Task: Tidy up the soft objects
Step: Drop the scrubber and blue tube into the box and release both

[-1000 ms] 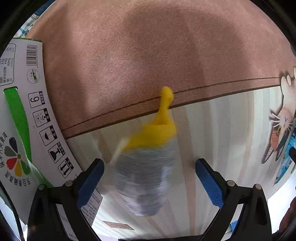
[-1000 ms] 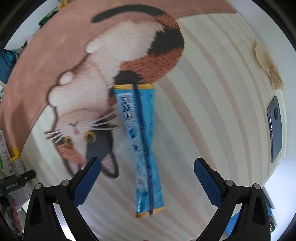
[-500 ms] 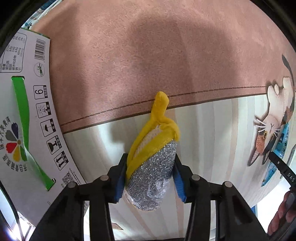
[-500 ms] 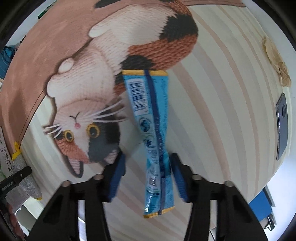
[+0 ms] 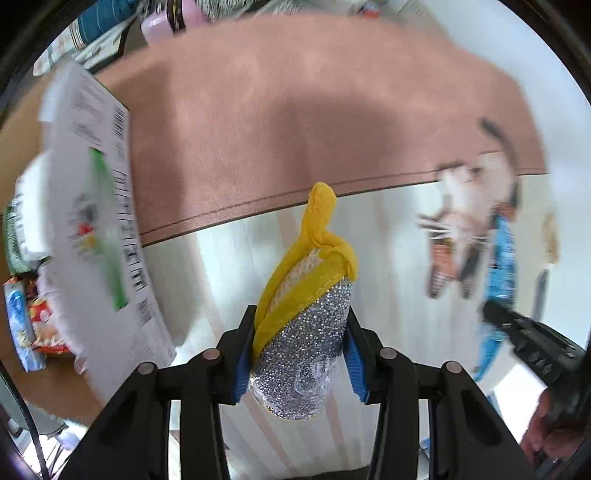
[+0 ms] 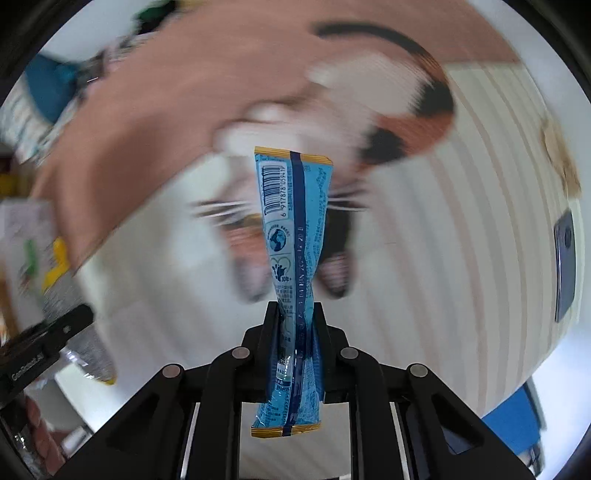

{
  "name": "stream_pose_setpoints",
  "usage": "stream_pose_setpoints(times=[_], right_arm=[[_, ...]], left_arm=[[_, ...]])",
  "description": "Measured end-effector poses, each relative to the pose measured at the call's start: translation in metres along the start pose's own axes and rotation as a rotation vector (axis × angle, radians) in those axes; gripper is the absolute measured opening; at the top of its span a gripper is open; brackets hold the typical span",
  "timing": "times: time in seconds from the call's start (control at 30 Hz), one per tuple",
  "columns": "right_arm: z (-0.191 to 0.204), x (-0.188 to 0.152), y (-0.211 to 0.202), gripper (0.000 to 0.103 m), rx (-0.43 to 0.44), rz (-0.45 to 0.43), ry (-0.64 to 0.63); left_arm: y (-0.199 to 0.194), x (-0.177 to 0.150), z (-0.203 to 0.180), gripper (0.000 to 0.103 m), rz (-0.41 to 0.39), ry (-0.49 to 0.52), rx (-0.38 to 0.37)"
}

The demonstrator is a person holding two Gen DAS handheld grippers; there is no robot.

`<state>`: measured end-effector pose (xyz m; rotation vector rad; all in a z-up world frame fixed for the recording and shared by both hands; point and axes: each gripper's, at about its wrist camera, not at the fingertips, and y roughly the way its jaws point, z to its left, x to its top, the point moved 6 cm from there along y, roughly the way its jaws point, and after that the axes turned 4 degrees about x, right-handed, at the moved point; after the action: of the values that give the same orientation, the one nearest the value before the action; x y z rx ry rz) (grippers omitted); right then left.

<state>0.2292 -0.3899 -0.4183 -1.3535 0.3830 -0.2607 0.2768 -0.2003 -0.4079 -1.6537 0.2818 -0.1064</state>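
Note:
My left gripper [image 5: 300,350] is shut on a yellow and silver glitter scrub sponge [image 5: 306,314] and holds it above the striped rug [image 5: 229,280]. My right gripper [image 6: 295,325] is shut on a long blue snack packet [image 6: 293,236], pinched at its middle and lifted above the cat picture on the rug [image 6: 406,125]. The blue packet [image 5: 498,258] and the right gripper [image 5: 532,343] show at the right of the left wrist view. The sponge [image 6: 59,266] and left gripper [image 6: 44,343] show at the left of the right wrist view.
A white cardboard box [image 5: 92,229] with printed symbols stands at the left, with snack packets [image 5: 26,317] inside. A dark phone [image 6: 565,266] lies on the floor at the right, with a tan scrap [image 6: 557,155] beyond it. Clutter lines the far rug edge [image 5: 110,29].
Both grippers have shut on their objects and lifted them off the rug. The sponge and the packet now hang in the air, and the views have swung back and up.

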Motion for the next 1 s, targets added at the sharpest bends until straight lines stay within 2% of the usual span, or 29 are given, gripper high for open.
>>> stream_pose_setpoints(times=[0.13,0.23,0.33,0.47,0.57,0.7,0.87,1.0], right_arm=[[0.082,-0.012,-0.041,0.016,0.072,-0.049,-0.139],[0.143,-0.025,-0.076,0.016,0.124,-0.083,-0.247],[0.194,-0.044,-0.102,0.016,0.169,-0.091,-0.340],[0.276,-0.056,-0.102,0.016,0.156,-0.099,-0.445],[0.323,-0.056,-0.081,0.016,0.112,-0.092,-0.489],[0.369,-0.045,-0.035,0.016,0.044,-0.063,-0.504],[0.370,-0.021,0.028,0.016,-0.037,-0.031,-0.484],[0.367,-0.010,0.063,0.016,-0.078,-0.002,-0.455]], left_arm=[[-0.065,-0.017,0.023,0.040,-0.113,-0.025,-0.052],[-0.113,-0.025,0.060,0.040,-0.191,-0.065,-0.065],[-0.150,-0.031,0.106,0.040,-0.252,-0.114,-0.038],[-0.171,-0.025,0.193,0.040,-0.283,-0.188,0.040],[-0.166,-0.016,0.255,0.040,-0.267,-0.259,0.084],[-0.130,-0.005,0.317,0.040,-0.204,-0.335,0.100],[-0.086,0.017,0.363,0.040,-0.118,-0.375,0.097],[-0.054,0.035,0.378,0.040,-0.062,-0.374,0.103]])
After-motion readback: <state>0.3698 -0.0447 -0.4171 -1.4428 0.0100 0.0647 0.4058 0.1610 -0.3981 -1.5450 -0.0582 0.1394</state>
